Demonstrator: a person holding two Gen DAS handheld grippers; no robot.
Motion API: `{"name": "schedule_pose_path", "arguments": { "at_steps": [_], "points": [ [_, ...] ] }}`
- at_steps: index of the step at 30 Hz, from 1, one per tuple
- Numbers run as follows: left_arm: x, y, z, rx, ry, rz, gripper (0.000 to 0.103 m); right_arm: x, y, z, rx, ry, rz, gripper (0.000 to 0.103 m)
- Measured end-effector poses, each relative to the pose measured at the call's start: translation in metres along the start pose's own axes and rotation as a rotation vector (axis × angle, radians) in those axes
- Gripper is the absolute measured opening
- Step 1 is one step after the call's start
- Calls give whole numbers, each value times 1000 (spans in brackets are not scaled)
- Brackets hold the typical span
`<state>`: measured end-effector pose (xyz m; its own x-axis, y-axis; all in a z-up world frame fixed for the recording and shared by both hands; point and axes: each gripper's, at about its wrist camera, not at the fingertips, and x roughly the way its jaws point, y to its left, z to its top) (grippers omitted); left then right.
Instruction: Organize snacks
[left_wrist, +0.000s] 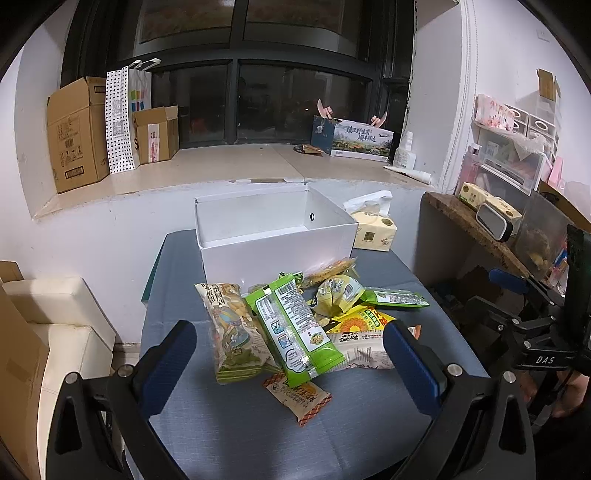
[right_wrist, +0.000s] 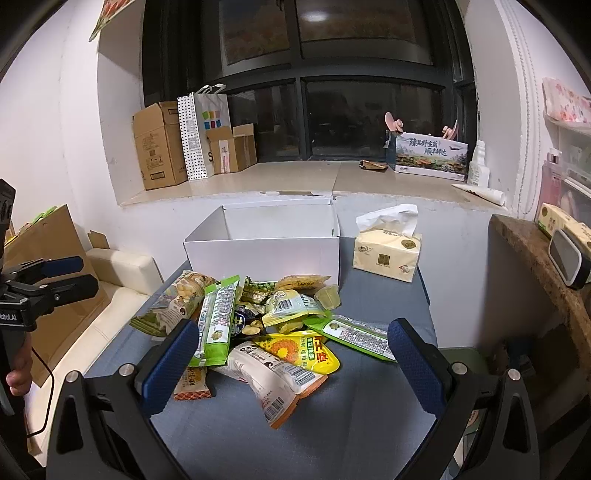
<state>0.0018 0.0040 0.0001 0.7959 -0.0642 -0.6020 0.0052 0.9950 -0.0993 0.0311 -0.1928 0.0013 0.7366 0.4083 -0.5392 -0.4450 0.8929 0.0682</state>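
Observation:
A pile of snack packets (left_wrist: 295, 325) lies on the blue-grey table (left_wrist: 240, 435) in front of an open, empty white box (left_wrist: 273, 236). A long green packet (left_wrist: 295, 332) leans on a beige illustrated packet (left_wrist: 231, 332). In the right wrist view the pile (right_wrist: 273, 332) includes a yellow packet (right_wrist: 299, 350) and a white packet (right_wrist: 273, 376), with the white box (right_wrist: 266, 254) behind. My left gripper (left_wrist: 290, 343) is open and empty, just short of the pile. My right gripper (right_wrist: 291, 347) is open and empty, its fingers either side of the pile's near edge.
A tissue pack (left_wrist: 373, 229) stands right of the box, also in the right wrist view (right_wrist: 388, 251). A windowsill with cardboard boxes (left_wrist: 77, 133) runs behind. A wooden shelf (left_wrist: 476, 229) is on the right; a cream seat (left_wrist: 62, 325) on the left.

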Motion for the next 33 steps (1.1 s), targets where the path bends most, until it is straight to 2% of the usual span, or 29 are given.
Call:
{"name": "schedule_pose_path", "arguments": {
  "at_steps": [33],
  "points": [
    [-5,-2,1,12,-3,-10,103,-2,-1,1,-1,0,-2,103]
  ]
}}
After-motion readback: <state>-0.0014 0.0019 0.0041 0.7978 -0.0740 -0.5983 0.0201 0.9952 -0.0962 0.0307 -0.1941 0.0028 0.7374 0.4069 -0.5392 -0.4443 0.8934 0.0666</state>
